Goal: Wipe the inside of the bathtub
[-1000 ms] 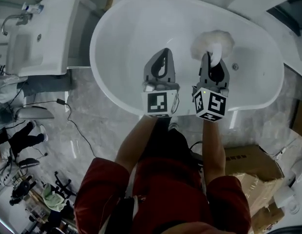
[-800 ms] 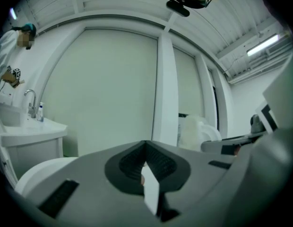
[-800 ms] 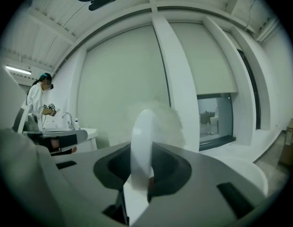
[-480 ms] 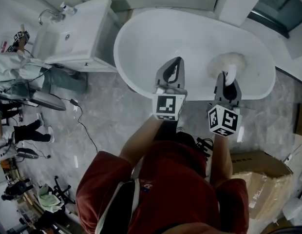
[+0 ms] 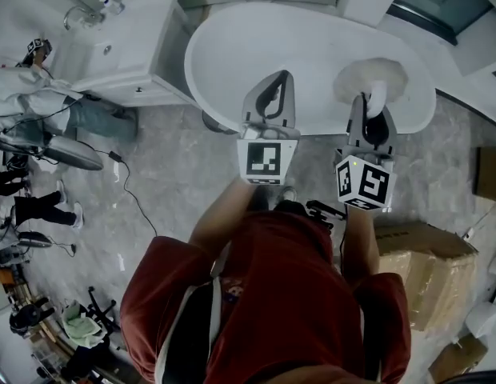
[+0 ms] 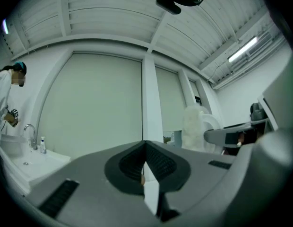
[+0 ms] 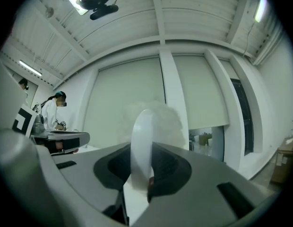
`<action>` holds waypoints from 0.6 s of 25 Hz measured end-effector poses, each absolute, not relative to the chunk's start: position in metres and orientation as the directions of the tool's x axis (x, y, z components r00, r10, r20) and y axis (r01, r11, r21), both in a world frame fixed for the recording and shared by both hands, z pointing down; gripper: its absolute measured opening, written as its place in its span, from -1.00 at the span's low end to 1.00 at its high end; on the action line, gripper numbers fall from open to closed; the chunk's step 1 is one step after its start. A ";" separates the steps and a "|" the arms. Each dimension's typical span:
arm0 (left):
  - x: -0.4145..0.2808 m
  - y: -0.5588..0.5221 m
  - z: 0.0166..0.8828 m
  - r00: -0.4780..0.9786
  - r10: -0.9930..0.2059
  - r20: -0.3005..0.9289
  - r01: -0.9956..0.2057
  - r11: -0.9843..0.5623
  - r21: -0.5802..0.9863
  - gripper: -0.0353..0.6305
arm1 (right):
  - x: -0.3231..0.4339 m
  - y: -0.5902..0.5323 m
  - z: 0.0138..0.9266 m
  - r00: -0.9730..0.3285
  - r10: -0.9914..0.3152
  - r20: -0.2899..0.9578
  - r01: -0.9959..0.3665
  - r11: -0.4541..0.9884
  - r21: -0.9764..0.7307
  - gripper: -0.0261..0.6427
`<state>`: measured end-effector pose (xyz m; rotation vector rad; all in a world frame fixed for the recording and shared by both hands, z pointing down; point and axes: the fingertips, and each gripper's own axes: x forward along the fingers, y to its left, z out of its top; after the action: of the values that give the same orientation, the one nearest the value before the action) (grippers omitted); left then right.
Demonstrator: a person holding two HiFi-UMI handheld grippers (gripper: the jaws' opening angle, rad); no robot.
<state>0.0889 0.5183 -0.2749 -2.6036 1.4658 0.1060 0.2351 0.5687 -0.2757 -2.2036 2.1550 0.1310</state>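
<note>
Head view: both your forearms, in red sleeves, reach forward side by side. They hold the two tools level with each other over the near rim of the white bathtub. Left gripper sits over the rim near the tub's middle, marker cube toward you. Right gripper is further right, with the fluffy white duster sticking out ahead of it over the tub's right end. I cannot tell whether the duster touches the tub surface. A washbasin cabinet stands just left of the tub.

Left gripper view: your left gripper has its jaws pressed together with nothing between them. The tool is pitched so the camera sees wall panels and ceiling. The duster shows off to the right.

Right gripper view: your right gripper pinches the duster's flat white handle, and the fluffy head rises just beyond the jaws. A person in a white coat stands far left.
</note>
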 end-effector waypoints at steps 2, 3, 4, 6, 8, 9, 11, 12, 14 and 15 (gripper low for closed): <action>0.085 0.523 -0.282 0.535 -0.834 -0.137 -0.845 -0.525 -0.103 -0.85 | 0.225 0.572 -0.285 0.030 -0.994 -0.107 -0.999 -0.034 0.040 -0.66; 0.082 0.522 -0.284 0.542 -0.830 -0.135 -0.841 -0.532 -0.101 -0.85 | 0.219 0.571 -0.287 0.031 -0.994 -0.107 -0.999 -0.036 0.041 -0.66; 0.081 0.521 -0.286 0.547 -0.826 -0.136 -0.837 -0.538 -0.098 -0.85 | 0.215 0.569 -0.288 0.033 -0.994 -0.105 -0.998 -0.038 0.041 -0.66; 0.080 0.522 -0.282 0.550 -0.823 -0.140 -0.835 -0.542 -0.095 -0.85 | 0.209 0.568 -0.282 0.038 -0.994 -0.101 -0.998 -0.043 0.042 -0.66; 0.083 0.521 -0.269 0.549 -0.825 -0.137 -0.836 -0.541 -0.090 -0.85 | 0.209 0.563 -0.271 0.033 -0.994 -0.100 -0.999 -0.037 0.038 -0.66; 0.083 0.519 -0.263 0.551 -0.823 -0.135 -0.834 -0.543 -0.095 -0.85 | 0.207 0.558 -0.267 0.029 -0.994 -0.103 -0.999 -0.033 0.035 -0.66; 0.076 0.516 -0.264 0.560 -0.818 -0.135 -0.829 -0.551 -0.100 -0.85 | 0.197 0.554 -0.269 0.029 -0.993 -0.110 -0.998 -0.034 0.046 -0.66; 0.070 0.517 -0.269 0.564 -0.814 -0.140 -0.825 -0.557 -0.093 -0.85 | 0.189 0.555 -0.274 0.035 -0.993 -0.111 -0.997 -0.042 0.059 -0.66; 0.055 0.521 -0.282 0.576 -0.804 -0.149 -0.817 -0.571 -0.077 -0.85 | 0.174 0.559 -0.284 0.046 -0.993 -0.104 -0.996 -0.054 0.074 -0.66; 0.050 0.523 -0.286 0.581 -0.800 -0.151 -0.814 -0.577 -0.070 -0.85 | 0.168 0.561 -0.287 0.050 -0.994 -0.100 -0.996 -0.057 0.072 -0.66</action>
<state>0.0497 0.5230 -0.2861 -2.6745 1.3729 0.1547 0.1679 0.5607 -0.2875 -2.2641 2.1453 0.1917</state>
